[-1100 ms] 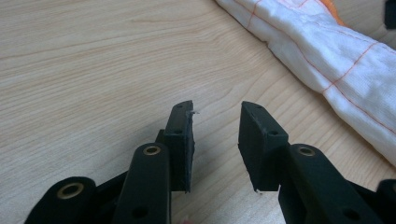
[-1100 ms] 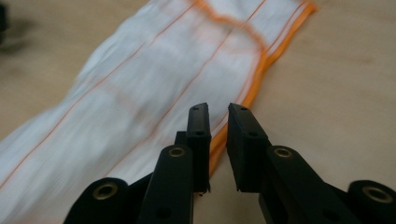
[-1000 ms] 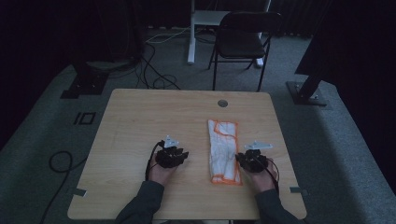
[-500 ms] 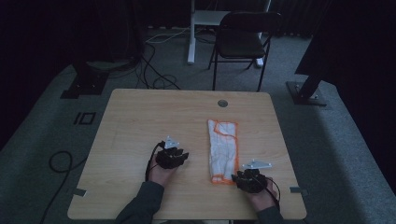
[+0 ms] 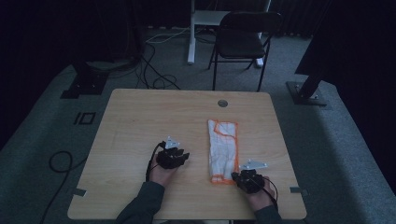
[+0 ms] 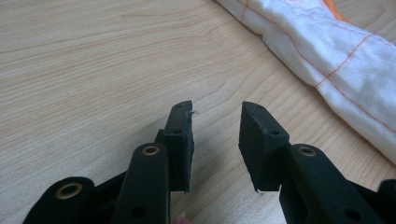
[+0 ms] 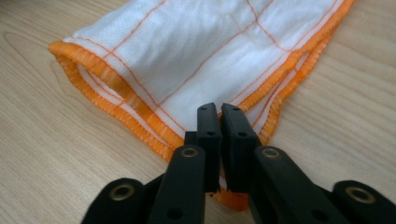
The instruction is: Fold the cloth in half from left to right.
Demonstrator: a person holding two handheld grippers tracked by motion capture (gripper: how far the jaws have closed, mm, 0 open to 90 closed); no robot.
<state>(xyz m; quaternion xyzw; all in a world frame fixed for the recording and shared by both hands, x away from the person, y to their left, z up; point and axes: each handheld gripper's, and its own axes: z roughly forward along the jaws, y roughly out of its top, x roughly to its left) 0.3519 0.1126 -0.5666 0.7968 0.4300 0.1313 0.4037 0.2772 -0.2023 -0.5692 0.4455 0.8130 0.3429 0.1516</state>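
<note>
Right gripper jaws pinch the folded white orange-hemmed cloth's corner; left gripper jaws gape, empty. Thin grip, 1 layer could slip.

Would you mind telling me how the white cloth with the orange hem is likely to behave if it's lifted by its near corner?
The cloth looks thin and folded, so it will probably drape limply and unfold. It seems light; the right claw, shut on its hem, should hold it. Pushed, it would likely bunch rather than slide.

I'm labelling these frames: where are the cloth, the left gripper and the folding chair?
cloth [image 5: 223,149], high view, its white middle.
left gripper [image 6: 215,133], left gripper view, gap between its open jaws.
folding chair [image 5: 240,44], high view, its seat.
</note>
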